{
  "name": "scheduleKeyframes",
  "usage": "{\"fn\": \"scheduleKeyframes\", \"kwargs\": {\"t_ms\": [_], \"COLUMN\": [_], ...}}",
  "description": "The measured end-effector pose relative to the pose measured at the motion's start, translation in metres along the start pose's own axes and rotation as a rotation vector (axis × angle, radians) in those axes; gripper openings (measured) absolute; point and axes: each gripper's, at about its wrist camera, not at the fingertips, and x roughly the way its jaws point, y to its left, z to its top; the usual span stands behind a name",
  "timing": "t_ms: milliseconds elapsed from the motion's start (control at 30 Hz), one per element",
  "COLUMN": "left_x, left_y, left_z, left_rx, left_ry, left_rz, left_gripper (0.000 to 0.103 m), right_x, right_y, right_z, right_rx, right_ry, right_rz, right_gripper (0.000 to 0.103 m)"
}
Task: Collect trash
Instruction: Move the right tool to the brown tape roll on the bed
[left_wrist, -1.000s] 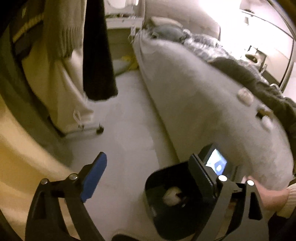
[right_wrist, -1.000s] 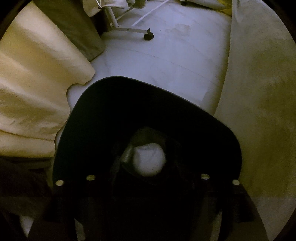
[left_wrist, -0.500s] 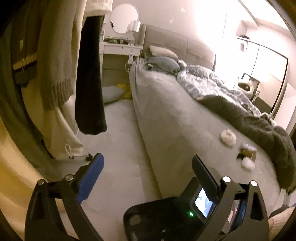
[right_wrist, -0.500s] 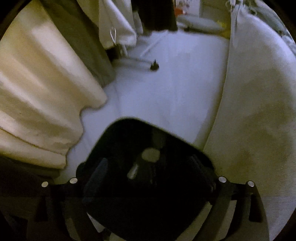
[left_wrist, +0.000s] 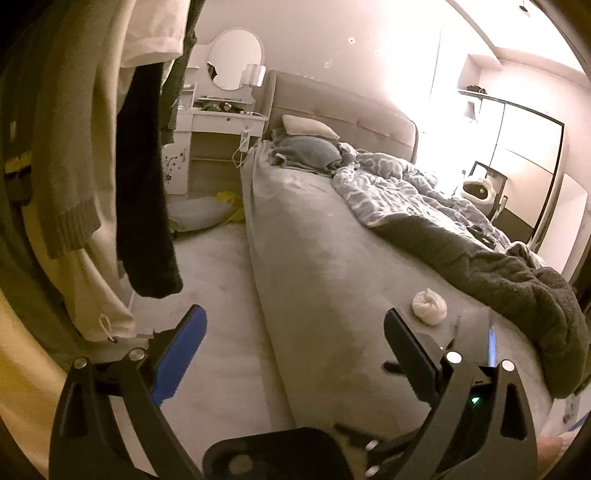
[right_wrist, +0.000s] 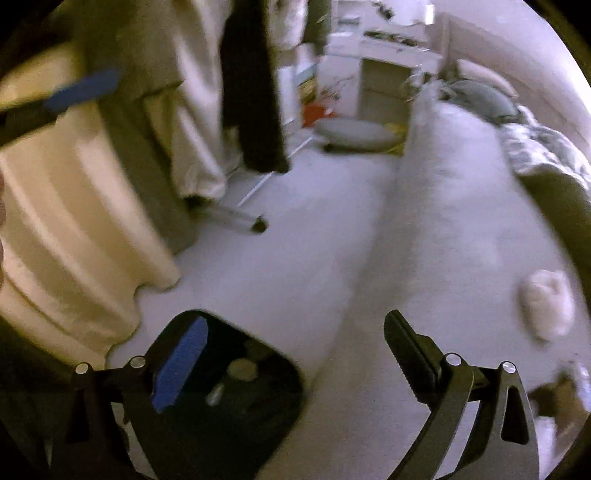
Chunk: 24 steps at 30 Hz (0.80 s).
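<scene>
Beside the bed (left_wrist: 314, 295), on the floor (left_wrist: 221, 295), we list a black bin (right_wrist: 236, 398); it sits close against the bed's side, and inside it we see a pale round scrap (right_wrist: 242, 369) and a smaller grey bit, both too dim to name. On the bed's grey sheet we list a white tissue wad (left_wrist: 428, 306), lying by itself near the edge of a dark blanket (left_wrist: 498, 273); the right view shows the same wad (right_wrist: 546, 302), blurred. Our left gripper (left_wrist: 291, 354) hangs above the gap between floor and bed, its fingers spread wide with nothing between them. Our right gripper (right_wrist: 291, 354) stands over the bin and the bed's edge; its jaws have just been opening and now gape wide, also with nothing between them. Its blue-padded finger (right_wrist: 181, 365) shows against the bin's mouth, apart from the scraps inside. Further items: clothes (left_wrist: 147, 184) hanging at the left, a patterned duvet (left_wrist: 399, 192) and pillows (left_wrist: 306, 147) on the bed, a white counter (left_wrist: 221, 122) with a round mirror (left_wrist: 236, 59) at the far wall, and a grey cushion (right_wrist: 354, 134) on the floor below it.
</scene>
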Motion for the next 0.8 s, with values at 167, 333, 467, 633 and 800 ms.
{"fn": "scheduleKeyframes", "kwargs": {"t_ms": [167, 333, 467, 633, 800], "left_x": [0.018, 0.033, 0.043, 0.054, 0.067], "left_y": [-0.028, -0.053, -0.073, -0.094, -0.118], "left_z": [-0.005, -0.013, -0.017, -0.023, -0.03], "left_rx": [0.027, 0.064, 0.083, 0.09, 0.119], "left_ry": [0.032, 0.06, 0.077, 0.104, 0.13], "left_rz": [-0.029, -0.057, -0.091, -0.132, -0.17], "left_gripper": [0.098, 0.098, 0.098, 0.098, 0.098], "right_x": [-0.032, -0.058, -0.071, -0.089, -0.092], "right_y": [-0.047, -0.08, -0.096, -0.116, -0.141], "right_z": [-0.003, -0.012, -0.02, -0.036, -0.058], "right_rx": [0.099, 0.156, 0.188, 0.213, 0.254], "right_ry": [-0.071, -0.107, -0.136, -0.169, -0.132], "right_rz": [-0.057, -0.1, -0.124, -0.208, -0.284], "right_gripper": [0.097, 0.097, 0.097, 0.097, 0.075]}}
